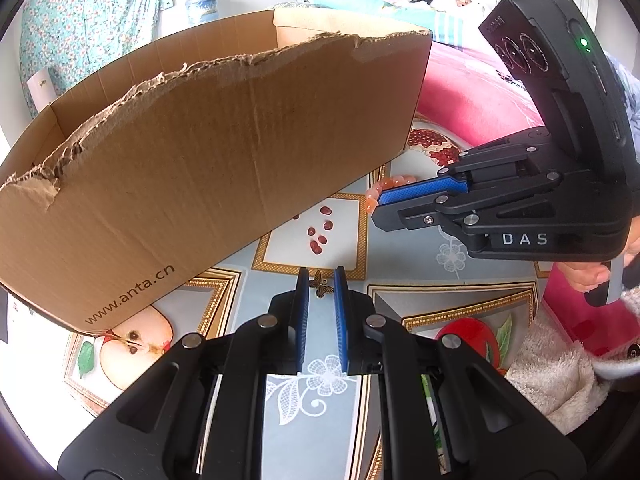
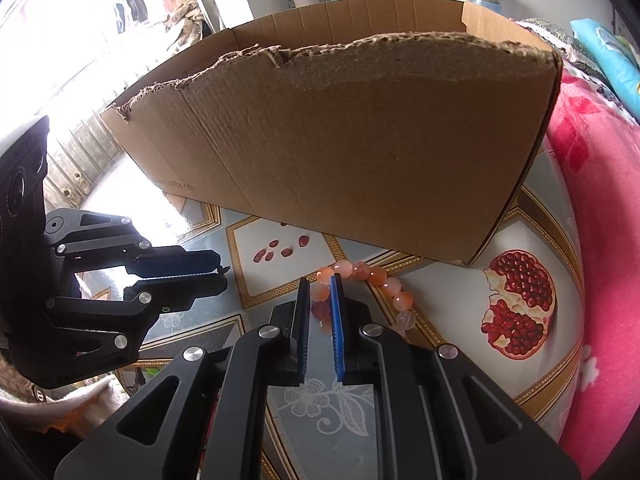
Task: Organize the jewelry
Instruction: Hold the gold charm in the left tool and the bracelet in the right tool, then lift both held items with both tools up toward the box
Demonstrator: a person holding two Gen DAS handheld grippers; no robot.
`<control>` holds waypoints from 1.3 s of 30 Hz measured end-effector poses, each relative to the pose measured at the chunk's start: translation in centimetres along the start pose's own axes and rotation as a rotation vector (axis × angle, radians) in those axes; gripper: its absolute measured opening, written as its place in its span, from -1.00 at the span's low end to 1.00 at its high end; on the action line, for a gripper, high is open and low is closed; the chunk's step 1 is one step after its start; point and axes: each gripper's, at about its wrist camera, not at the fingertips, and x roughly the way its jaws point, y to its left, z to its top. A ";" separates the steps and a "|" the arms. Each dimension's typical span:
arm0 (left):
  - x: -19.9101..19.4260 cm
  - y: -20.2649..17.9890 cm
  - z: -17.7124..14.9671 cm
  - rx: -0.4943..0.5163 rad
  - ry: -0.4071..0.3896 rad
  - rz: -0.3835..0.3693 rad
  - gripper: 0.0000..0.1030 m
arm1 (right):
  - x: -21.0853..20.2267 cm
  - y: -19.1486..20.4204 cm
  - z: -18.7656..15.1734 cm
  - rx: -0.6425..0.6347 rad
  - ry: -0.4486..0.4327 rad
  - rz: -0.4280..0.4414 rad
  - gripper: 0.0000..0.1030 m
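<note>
We see a brown cardboard box [image 2: 360, 140], an orange-pink bead bracelet [image 2: 384, 284], and blue claw pads [image 1: 341, 312].

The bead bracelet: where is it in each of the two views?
Left wrist: bead bracelet at centre right, mostly hidden behind the right gripper, by the box corner.
Right wrist: bracelet at lower centre, around the gripper's fingers.
Shared landmark: the torn cardboard box.
</note>
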 end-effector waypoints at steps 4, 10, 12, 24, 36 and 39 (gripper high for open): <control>0.1 0.0 0.0 0.001 0.001 0.000 -0.78 | 0.1 0.2 0.0 -0.008 0.001 -0.014 -0.79; 0.2 0.1 0.0 -0.001 0.002 0.002 -0.78 | 0.0 0.5 0.0 -0.020 0.000 -0.033 -0.80; 0.3 0.1 0.0 -0.003 0.002 0.003 -0.78 | 0.0 0.6 -0.1 -0.019 -0.005 -0.038 -0.80; -0.6 0.0 0.3 -0.007 -0.014 0.013 -0.78 | -0.8 -0.4 -0.3 0.047 -0.032 0.004 -0.81; -7.6 0.4 2.9 -0.042 -0.127 -0.040 -0.78 | -6.4 -2.0 0.4 0.188 -0.152 0.127 -0.82; -10.2 0.8 4.2 -0.046 -0.168 -0.073 -0.78 | -8.5 -2.1 0.9 0.204 -0.194 0.167 -0.82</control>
